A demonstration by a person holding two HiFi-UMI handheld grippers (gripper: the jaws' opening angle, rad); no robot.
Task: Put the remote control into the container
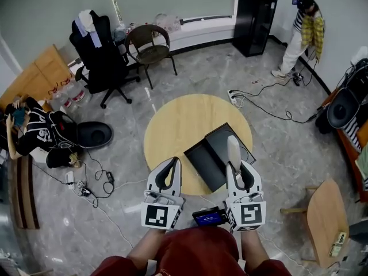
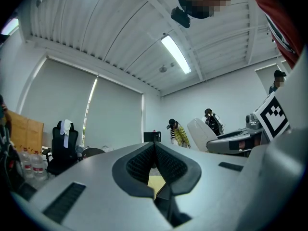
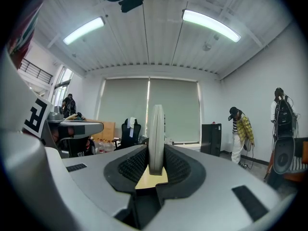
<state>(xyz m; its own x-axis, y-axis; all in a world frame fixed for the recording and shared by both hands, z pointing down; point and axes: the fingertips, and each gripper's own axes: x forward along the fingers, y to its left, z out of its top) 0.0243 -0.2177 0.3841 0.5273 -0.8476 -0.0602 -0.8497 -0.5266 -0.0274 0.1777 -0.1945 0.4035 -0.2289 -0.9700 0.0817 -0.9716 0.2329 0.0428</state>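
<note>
Your left gripper (image 1: 172,162) hangs over the near edge of the round wooden counter (image 1: 172,119), its fingers (image 2: 139,165) pressed together at the tips with nothing between them. Just to its right, on the counter's near right part, sits the black container (image 1: 204,164), lying open as two dark panels side by side. The white remote control (image 1: 233,149) is not inside it. It is pinched near one end by the fingers (image 3: 132,165) of your right gripper (image 1: 239,167), which are closed on its two flat faces so that it stands on its thin edge. Its long axis runs straight out along the fingers, with the free end pointing away from you. From the head view that free end shows over the container's right panel; whether it touches the panel cannot be told.
</note>
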